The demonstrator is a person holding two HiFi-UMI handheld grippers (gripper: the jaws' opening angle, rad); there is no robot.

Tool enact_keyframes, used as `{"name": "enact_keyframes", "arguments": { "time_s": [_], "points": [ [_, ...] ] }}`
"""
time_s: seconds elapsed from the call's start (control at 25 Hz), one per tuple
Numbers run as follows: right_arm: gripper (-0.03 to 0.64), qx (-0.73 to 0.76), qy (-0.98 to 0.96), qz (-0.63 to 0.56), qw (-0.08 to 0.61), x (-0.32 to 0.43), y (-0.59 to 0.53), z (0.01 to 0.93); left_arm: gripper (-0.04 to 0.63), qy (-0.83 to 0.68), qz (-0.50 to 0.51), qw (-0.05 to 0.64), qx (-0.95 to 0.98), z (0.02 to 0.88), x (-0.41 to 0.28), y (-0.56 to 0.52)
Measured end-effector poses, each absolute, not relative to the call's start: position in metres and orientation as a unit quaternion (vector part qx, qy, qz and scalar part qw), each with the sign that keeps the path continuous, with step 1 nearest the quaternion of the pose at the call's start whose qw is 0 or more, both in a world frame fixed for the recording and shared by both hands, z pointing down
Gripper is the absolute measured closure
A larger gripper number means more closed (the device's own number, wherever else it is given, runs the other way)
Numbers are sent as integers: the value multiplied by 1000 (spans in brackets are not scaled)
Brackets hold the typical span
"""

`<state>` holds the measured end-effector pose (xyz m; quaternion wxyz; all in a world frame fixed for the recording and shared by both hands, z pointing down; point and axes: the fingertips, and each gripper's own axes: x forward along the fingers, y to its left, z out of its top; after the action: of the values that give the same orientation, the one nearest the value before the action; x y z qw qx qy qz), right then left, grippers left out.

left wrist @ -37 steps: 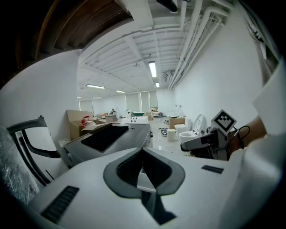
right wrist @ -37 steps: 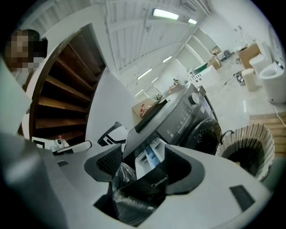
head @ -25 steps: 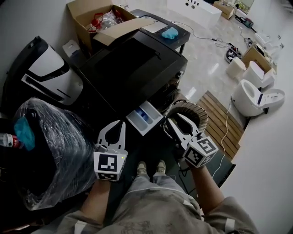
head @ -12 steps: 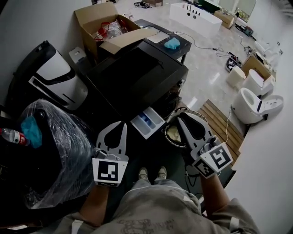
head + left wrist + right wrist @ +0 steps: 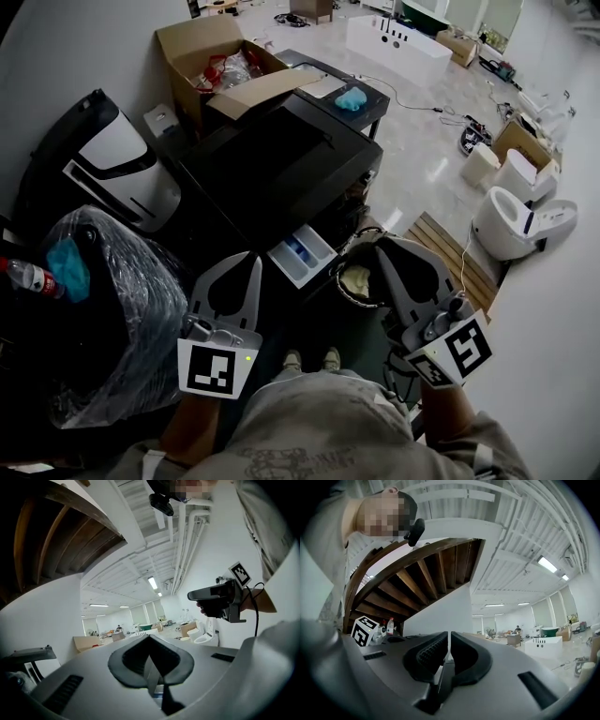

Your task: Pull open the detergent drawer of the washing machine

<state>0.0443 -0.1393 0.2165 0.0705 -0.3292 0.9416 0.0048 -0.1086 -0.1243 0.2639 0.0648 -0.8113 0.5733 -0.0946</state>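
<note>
The black washing machine [image 5: 281, 164] stands in the middle of the head view. Its pale detergent drawer [image 5: 302, 255] sticks out of the front, open, with blue inside. My left gripper [image 5: 253, 260] hangs just left of the drawer, apart from it, shut and empty. My right gripper [image 5: 382, 246] is to the drawer's right, raised above a round hatch. Its jaws are closing, with nothing between them. In the left gripper view the left gripper [image 5: 149, 637] points level into the room, pads together. The right gripper [image 5: 449, 641] also looks level, with only a hairline between its pads.
An open cardboard box [image 5: 211, 52] sits behind the machine, a blue cloth [image 5: 352, 97] beside it. A plastic-wrapped bundle [image 5: 103, 300] and a white appliance [image 5: 117, 164] stand at the left. A wooden slat board [image 5: 450, 253] and a toilet [image 5: 516, 220] are at the right.
Both grippers have risen toward the head camera and drawn back from the drawer. The right gripper has rolled and its jaws have closed. The drawer stays open.
</note>
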Motion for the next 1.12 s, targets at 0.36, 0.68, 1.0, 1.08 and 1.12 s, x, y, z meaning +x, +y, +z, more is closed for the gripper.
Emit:
{"name": "enact_keyframes", "arguments": {
  "time_s": [0.36, 0.68, 1.0, 1.08, 1.12],
  "points": [
    [581, -329, 943, 21, 51, 47, -124, 205, 578, 579, -89, 62, -808, 255, -112, -104],
    [584, -336, 940, 10, 48, 49, -129, 210, 578, 585, -90, 56, -804, 256, -116, -100],
    [583, -328, 944, 13, 33, 44, -125, 213, 578, 584, -94, 58, -804, 257, -116, -98],
    [583, -328, 944, 19, 27, 43, -126, 214, 578, 584, -96, 58, -804, 258, -117, -98],
    [584, -329, 944, 23, 23, 42, -126, 215, 578, 584, -97, 57, -804, 259, -117, -98]
  ]
}}
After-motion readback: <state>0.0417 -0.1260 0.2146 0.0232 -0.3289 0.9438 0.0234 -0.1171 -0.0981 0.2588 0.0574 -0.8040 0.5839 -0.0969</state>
